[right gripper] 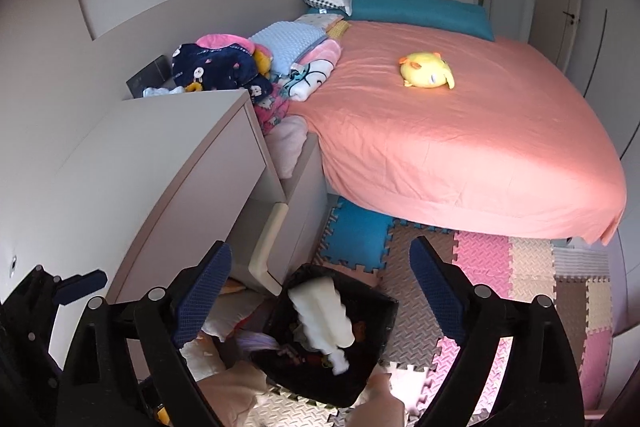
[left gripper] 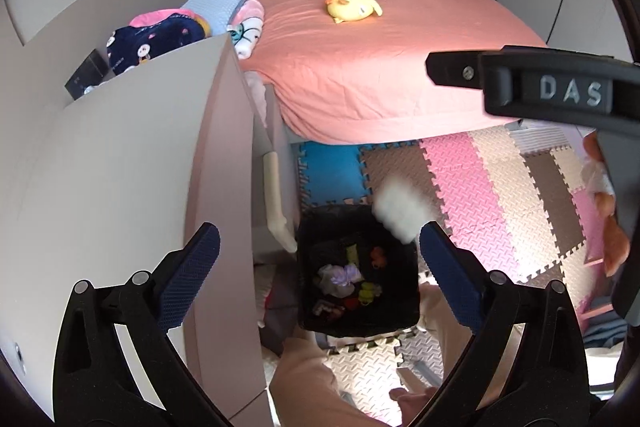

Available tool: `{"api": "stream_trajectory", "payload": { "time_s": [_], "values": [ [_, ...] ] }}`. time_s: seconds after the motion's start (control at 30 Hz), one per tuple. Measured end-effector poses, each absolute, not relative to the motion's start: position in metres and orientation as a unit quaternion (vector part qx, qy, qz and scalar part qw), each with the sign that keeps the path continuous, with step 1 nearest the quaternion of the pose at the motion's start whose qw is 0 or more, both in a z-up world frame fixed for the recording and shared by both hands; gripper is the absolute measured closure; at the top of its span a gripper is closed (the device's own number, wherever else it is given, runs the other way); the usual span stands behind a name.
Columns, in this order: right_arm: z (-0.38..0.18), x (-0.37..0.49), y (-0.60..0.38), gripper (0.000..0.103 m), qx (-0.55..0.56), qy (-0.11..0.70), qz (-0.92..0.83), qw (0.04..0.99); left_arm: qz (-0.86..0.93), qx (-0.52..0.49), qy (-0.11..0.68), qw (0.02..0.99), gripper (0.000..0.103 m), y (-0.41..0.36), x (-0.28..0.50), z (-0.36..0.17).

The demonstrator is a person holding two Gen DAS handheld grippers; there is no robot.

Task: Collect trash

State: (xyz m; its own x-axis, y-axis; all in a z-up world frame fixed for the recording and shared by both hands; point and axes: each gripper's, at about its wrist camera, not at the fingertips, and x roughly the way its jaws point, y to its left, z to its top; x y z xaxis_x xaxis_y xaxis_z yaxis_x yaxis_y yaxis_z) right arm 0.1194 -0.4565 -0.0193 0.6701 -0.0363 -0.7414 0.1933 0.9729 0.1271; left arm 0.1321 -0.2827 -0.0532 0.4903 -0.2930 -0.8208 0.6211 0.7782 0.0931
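Both grippers, left [left gripper: 320,253] & right [right gripper: 320,265], fingers spread wide w/ nothing gripped, above black bin [right gripper: 360,379]; blurred white trash [right gripper: 324,315] loose over bin.

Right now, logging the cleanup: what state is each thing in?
Left tool: open, empty.
Right tool: open, empty.
White paper: blurred, loose in the air above the bin.
Black bin: upright, uncovered, partly filled.
Yellow plush: lying on the bed.
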Motion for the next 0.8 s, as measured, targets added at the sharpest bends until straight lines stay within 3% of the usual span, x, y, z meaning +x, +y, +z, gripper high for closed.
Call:
{"api": "stream_trajectory", "payload": {
  "time_s": [0.8],
  "values": [
    [-0.0146,0.1142,-0.4600,0.012,0.100,0.397,-0.066,0.910,-0.262,0.178,0.429,0.846,0.006,-0.2754,0.1348,-0.0507]
  ]
}}
